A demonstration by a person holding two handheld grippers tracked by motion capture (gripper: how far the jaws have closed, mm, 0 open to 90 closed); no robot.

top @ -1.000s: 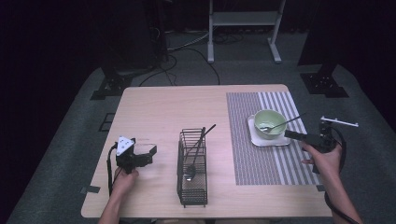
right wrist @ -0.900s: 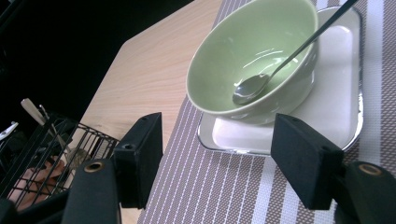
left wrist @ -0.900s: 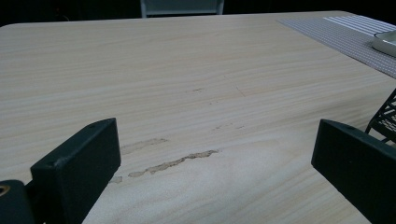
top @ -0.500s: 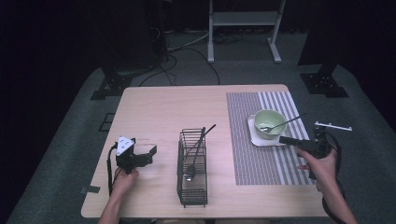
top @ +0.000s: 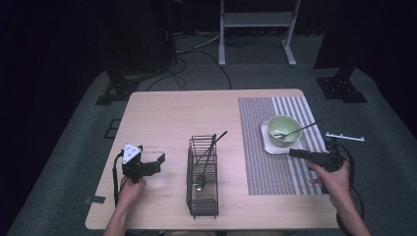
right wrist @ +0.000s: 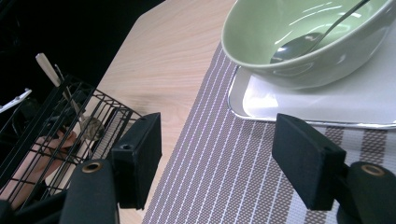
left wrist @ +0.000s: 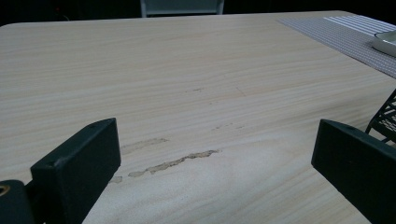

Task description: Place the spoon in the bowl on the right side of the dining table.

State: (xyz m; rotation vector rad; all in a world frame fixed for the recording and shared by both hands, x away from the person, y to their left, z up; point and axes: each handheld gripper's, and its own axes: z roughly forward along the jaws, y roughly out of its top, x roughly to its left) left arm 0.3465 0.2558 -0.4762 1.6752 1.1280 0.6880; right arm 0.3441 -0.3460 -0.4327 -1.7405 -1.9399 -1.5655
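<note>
Dark floor and stand legs ring a pale wooden table (top: 187, 118), with a striped placemat (top: 275, 147) covering its right side. On the mat, toward the table's right edge, a green bowl (top: 282, 129) sits on a small white tray (top: 269, 145), and a spoon (top: 295, 131) lies in the bowl with its handle leaning out over the rim to the right. Near the middle of the front edge stands a black wire basket (top: 202, 179) that already holds a ladle-like utensil (top: 206, 162).

The right gripper (top: 297, 153) hovers over the mat just in front of the tray, jaws spread wide with nothing between them and aimed toward the bowl — this looks like the approach to picking up the spoon. The left gripper (top: 158, 158) rests near the front-left corner, jaws likewise parted and empty.

Next, the right gripper probably needs to rise over the bowl's rim and line up on the thin handle — a narrow, slippery target.
</note>
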